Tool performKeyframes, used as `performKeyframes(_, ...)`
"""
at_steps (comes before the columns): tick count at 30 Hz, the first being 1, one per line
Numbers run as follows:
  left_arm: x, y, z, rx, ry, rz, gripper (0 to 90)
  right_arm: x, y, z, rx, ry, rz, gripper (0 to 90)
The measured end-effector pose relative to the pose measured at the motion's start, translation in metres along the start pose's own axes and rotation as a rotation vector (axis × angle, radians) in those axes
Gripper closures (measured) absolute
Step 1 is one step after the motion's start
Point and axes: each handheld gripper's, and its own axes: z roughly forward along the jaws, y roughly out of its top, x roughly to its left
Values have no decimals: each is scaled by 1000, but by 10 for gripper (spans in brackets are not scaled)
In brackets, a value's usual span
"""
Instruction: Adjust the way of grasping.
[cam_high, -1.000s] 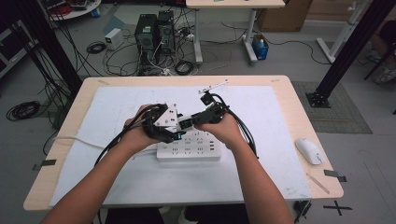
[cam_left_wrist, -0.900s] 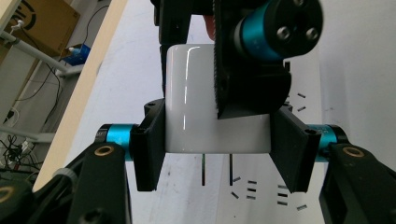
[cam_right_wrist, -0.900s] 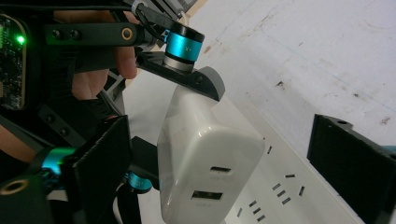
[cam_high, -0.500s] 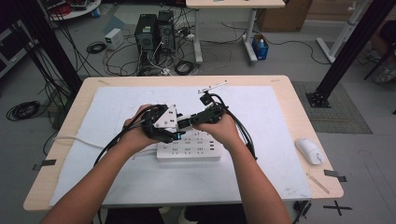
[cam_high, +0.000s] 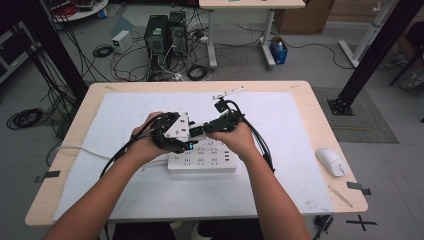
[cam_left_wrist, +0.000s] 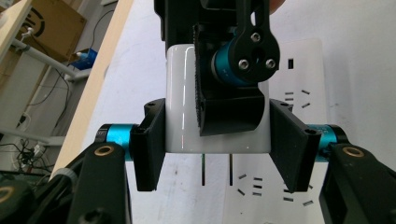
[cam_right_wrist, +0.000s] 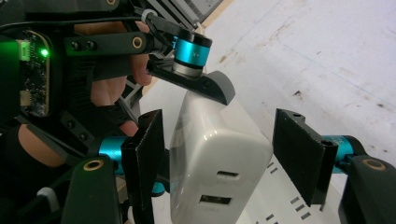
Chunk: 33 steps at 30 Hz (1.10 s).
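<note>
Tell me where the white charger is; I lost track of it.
The charger is clamped in the left gripper, held just above the power strip at mid-table; the right gripper has been closing around it, pads not yet touching.

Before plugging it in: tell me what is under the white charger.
Under the white charger, its two prongs point at the power strip on the table. The left claw grips the charger; whether the prongs touch a socket cannot be told.

A white computer mouse (cam_high: 330, 161) lies near the table's (cam_high: 300, 95) right edge, computer towers (cam_high: 165, 35) beyond.
</note>
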Motion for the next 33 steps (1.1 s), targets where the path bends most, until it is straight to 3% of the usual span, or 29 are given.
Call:
performKeyframes(15,0,-1,0,5,11,12,425,-1,-2,2,-9,43,12,491)
performKeyframes(25,-2,-2,2,14,24,34,415,-5,-4,2,-37,84,58,614)
performKeyframes(33,1,-1,0,-5,33,23,365,-4,-3,-1,-49,79,66,621)
